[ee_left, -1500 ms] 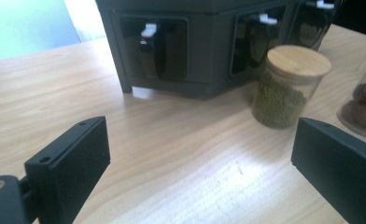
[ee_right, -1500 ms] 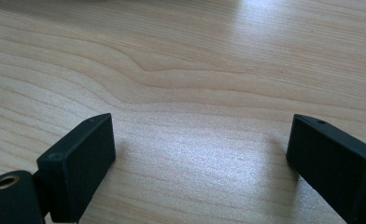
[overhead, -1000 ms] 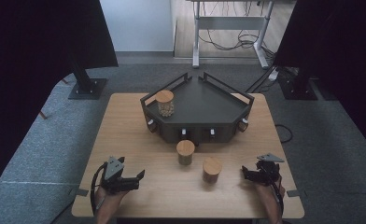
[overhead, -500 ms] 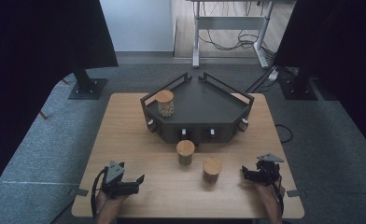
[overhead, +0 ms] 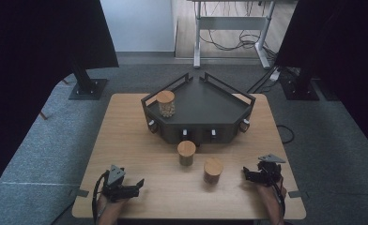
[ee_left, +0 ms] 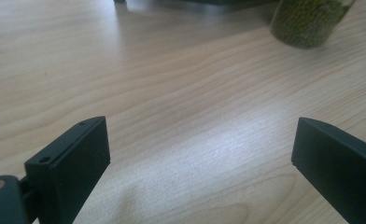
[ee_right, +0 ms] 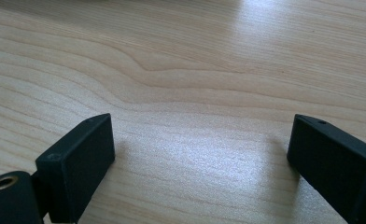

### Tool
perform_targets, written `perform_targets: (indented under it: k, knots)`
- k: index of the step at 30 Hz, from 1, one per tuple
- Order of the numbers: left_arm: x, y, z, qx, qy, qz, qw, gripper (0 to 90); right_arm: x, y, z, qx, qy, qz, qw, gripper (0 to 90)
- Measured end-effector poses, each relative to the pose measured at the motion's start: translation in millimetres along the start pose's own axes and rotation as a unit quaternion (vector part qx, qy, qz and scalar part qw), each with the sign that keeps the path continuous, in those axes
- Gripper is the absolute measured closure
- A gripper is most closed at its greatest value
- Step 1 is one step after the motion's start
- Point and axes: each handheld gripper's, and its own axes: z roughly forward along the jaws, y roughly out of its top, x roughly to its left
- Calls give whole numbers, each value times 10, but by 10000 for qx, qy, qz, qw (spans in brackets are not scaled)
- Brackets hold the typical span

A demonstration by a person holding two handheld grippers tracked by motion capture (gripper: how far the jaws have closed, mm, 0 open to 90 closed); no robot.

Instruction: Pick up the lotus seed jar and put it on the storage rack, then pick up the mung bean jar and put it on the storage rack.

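High view. The left tongs point(overhead: 137, 183) sit at 7 o'clock on the tabletop point(overhead: 126, 140), slightly lower than in the earlier frames; the hand has settled toward the wood. The right tongs point(overhead: 246, 174) sit at 5 o'clock and keep their place. Both are released and hold nothing. The jaws of the right tongs have just been opening, with nothing between them. Judgement: both tools stand ready and no jar is yet approached; the loose jars remain to be picked up, probably for the rack.

Count in this view: three jars with wooden lids. One jar point(overhead: 166, 104) stands on the black angular rack point(overhead: 205, 101) at its 10 o'clock corner. A second jar point(overhead: 186, 153) stands on the tabletop just in front of the rack, near centre. A third jar point(overhead: 213, 170) stands at 5 o'clock of the second, near it but apart. One rack, two tongs.

Left gripper view. The jaws stand wide over bare wood. One jar of green contents point(ee_left: 309, 21) shows at 1 o'clock, well apart from the jaws.

Right gripper view. The jaws stand wide apart; bare wood grain point(ee_right: 195, 93) lies between them.
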Motion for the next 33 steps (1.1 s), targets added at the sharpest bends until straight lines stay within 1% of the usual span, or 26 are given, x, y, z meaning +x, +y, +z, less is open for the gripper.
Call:
perform_targets:
  k: [3,4,6,8,11,14,17,23,29,31,33]
  knots:
    - [22,-29,35,89,35,-49,9999,39,2,-1,-5,-13,110,-62,9999,56]
    - [29,-35,46,140,60,-49,9999,39,1,-3,-13,-73,96,-33,9999,46]
    - [40,-47,62,211,96,-65,9997,39,-2,-8,-33,-190,147,44,9997,46]
    - [48,-52,75,249,105,-89,9996,39,4,-6,-45,-202,89,-9,9998,48]
    - [49,-52,89,283,115,-79,9995,39,6,11,-75,-262,45,7,9996,51]
    - [49,-52,102,314,115,-59,9994,40,13,20,-104,-317,89,-3,9995,55]
    - [64,-53,117,379,128,-60,9992,42,20,24,-128,-329,77,-27,9994,54]
    - [82,-45,138,482,165,-63,9987,42,35,59,-219,-418,37,15,9991,52]
    - [76,-39,159,590,198,-35,9981,44,39,78,-284,-434,7,102,9990,52]
    - [76,-36,171,662,223,-33,9976,44,46,91,-310,-432,-10,122,9990,52]
    - [72,-34,181,707,240,-26,9972,45,64,106,-339,-440,-29,102,9990,53]
